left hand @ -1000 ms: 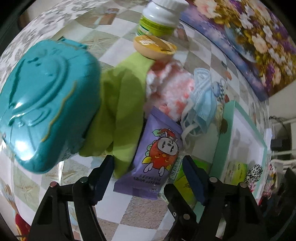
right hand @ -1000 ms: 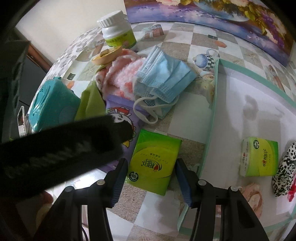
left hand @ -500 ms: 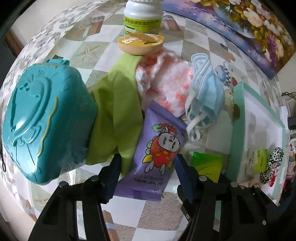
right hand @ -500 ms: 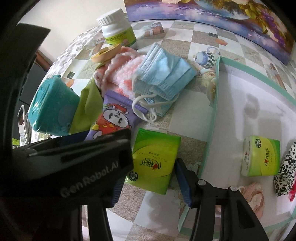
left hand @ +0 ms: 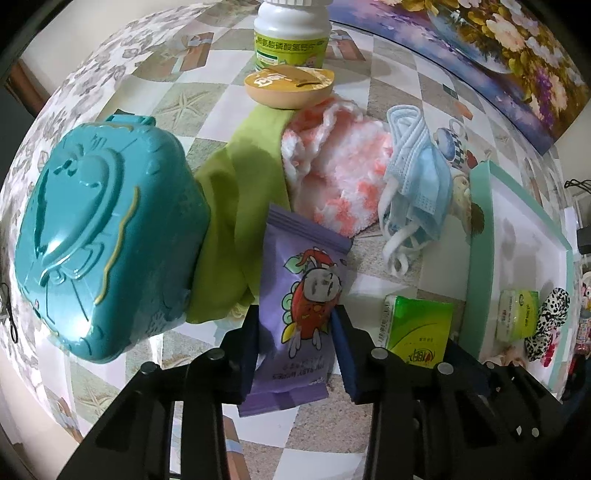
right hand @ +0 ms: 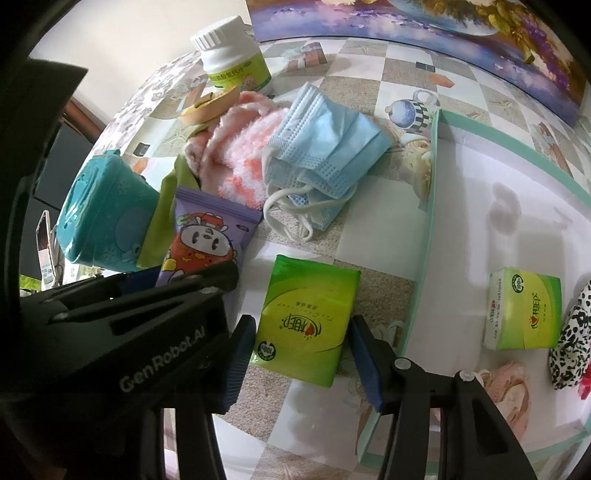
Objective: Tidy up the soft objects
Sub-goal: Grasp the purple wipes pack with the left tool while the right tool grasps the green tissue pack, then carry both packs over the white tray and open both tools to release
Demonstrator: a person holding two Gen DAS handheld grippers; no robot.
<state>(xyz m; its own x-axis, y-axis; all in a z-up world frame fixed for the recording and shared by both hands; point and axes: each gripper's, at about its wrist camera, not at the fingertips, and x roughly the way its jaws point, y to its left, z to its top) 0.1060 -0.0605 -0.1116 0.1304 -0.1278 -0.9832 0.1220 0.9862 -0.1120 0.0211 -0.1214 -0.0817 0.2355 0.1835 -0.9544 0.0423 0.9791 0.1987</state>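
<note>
A purple snack packet (left hand: 306, 295) with a cartoon face lies on the checked tablecloth. My left gripper (left hand: 295, 332) straddles its lower half, jaws closing, with both pads pressed against its sides. To its right lies a green tissue pack (right hand: 306, 314). My right gripper (right hand: 301, 354) stands over that pack with a pad against each long side. Behind them lie a green cloth (left hand: 236, 206), a pink-and-white fluffy sock (left hand: 340, 173) and blue face masks (left hand: 421, 184).
A white tray with a teal rim (right hand: 424, 229) at the right holds a second tissue pack (right hand: 524, 310), a leopard-print cloth (right hand: 569, 347) and a pink item (right hand: 509, 384). A teal plastic case (left hand: 99, 236) stands at the left. A white bottle (left hand: 291, 33) and an orange cup (left hand: 288, 86) stand behind.
My left gripper came forward over the purple packet and its jaws narrowed from wide apart until they met the packet's sides. The right gripper and the green tissue pack kept still.
</note>
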